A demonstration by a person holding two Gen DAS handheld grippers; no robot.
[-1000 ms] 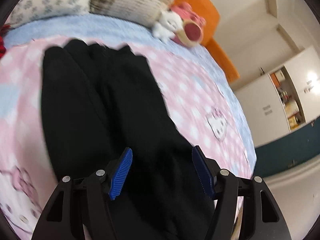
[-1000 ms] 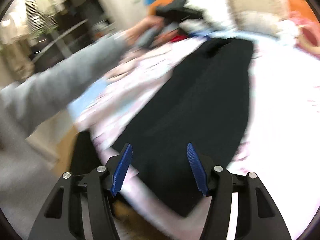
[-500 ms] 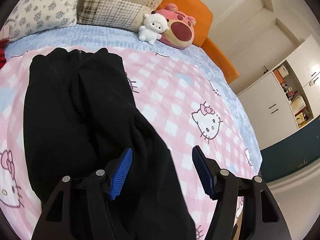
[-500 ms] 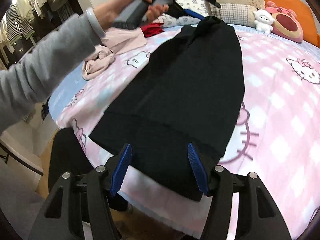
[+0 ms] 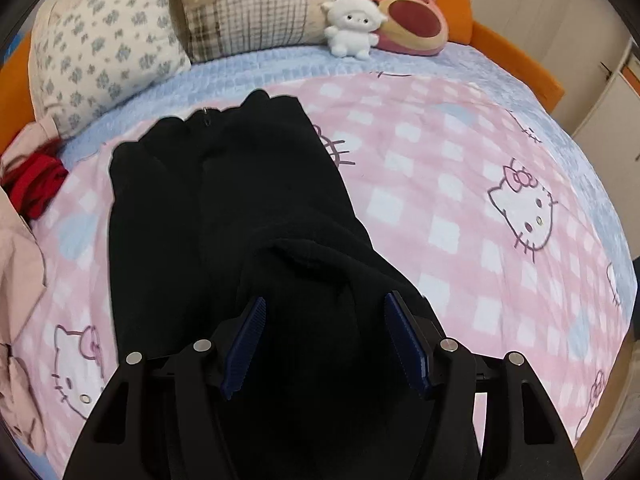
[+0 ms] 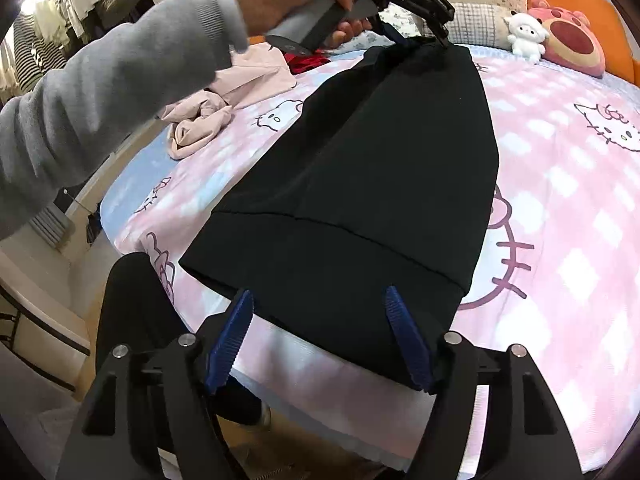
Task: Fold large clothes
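Note:
A large black garment [image 5: 224, 208] lies lengthwise on the pink Hello Kitty bedspread [image 5: 460, 184]; it also shows in the right wrist view [image 6: 384, 168]. My left gripper [image 5: 324, 340] is open just above a raised fold of the black cloth, its blue pads [image 5: 245, 344] on either side of it. In the right wrist view the left gripper [image 6: 416, 40] hangs over the garment's far end. My right gripper [image 6: 320, 336] is open at the garment's near hem by the bed edge, with cloth between its pads [image 6: 404, 332].
Pillows [image 5: 100, 44], a white plush [image 5: 352, 24] and a pink plush [image 5: 408, 20] line the headboard. A pink garment [image 6: 224, 100] and red cloth [image 5: 32, 184] lie at the bed's left side. The floor and my dark trouser leg [image 6: 132, 320] are below the near edge.
The left gripper has swung and dropped toward the garment, so a fold of black cloth now sits between its pads. The right gripper has edged closer to the near hem.

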